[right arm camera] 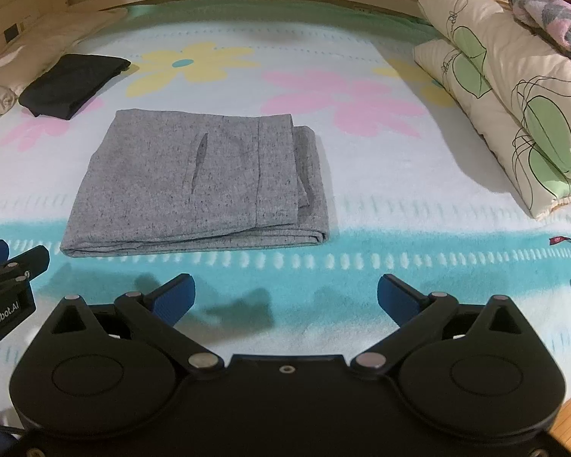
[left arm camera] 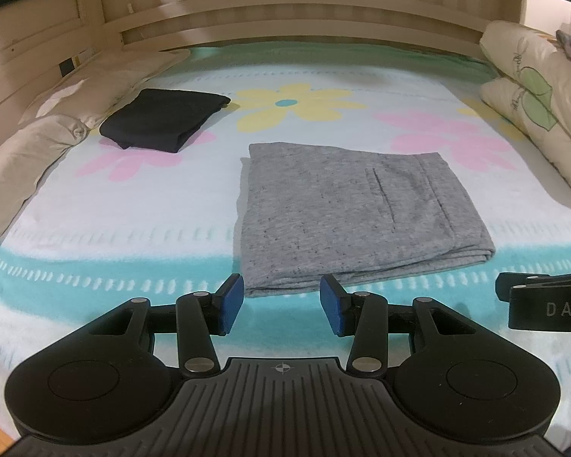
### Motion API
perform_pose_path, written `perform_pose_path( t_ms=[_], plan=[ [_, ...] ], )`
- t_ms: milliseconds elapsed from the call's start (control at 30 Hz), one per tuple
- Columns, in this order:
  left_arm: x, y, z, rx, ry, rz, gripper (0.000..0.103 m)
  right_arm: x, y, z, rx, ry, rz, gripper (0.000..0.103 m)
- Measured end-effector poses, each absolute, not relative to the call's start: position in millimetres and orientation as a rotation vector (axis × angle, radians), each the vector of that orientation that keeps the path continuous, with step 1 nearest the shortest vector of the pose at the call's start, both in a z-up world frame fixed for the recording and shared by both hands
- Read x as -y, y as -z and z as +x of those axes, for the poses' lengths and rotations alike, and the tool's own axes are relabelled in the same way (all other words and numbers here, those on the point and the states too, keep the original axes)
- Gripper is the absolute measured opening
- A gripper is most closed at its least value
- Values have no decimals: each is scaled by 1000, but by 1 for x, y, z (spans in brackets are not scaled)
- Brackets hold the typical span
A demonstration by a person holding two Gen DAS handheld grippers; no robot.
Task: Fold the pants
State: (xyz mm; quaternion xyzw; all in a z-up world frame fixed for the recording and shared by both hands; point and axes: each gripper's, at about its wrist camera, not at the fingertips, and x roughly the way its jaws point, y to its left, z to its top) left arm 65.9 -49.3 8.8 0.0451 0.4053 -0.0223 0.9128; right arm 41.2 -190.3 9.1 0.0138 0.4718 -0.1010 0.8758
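- The grey pants [left arm camera: 356, 211] are already folded into a flat, roughly square bundle, sitting on the blanket [left arm camera: 133, 205] near the middle of the bed, closer to the front edge. A pocket slit shows on the top layer, and the stacked folded edges face the front.
- In the left wrist view the pants sit at about 12 to 1 o'clock from the left gripper [left arm camera: 281, 302]. Its blue pads are partway apart with nothing between them, just above the near corner of the bundle, and it's hard to say if they touch the fabric.
- In the right wrist view the pants [right arm camera: 198, 186] are at roughly 11 o'clock from the right gripper [right arm camera: 285, 299]. That one is spread wide and empty, hanging over bare teal blanket, clear of the pants.
- Each gripper peeks into the other's view at the side edge.
- A second folded garment, black [left arm camera: 163, 120], lies at about 10 o'clock from the pants, well apart.
- A folded floral quilt [right arm camera: 514, 95] is stacked along the right side at about 2 o'clock, with pale pillows [left arm camera: 38, 152] along the left edge.
- The wooden headboard [left arm camera: 285, 19] runs across the far end at 12 o'clock.
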Motion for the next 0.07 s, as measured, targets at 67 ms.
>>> perform_pose_path(
  t_ms=[67],
  plan=[
    [50, -9, 65, -835, 52, 92, 43, 190, -9, 41, -984, 210, 29, 101]
  ],
)
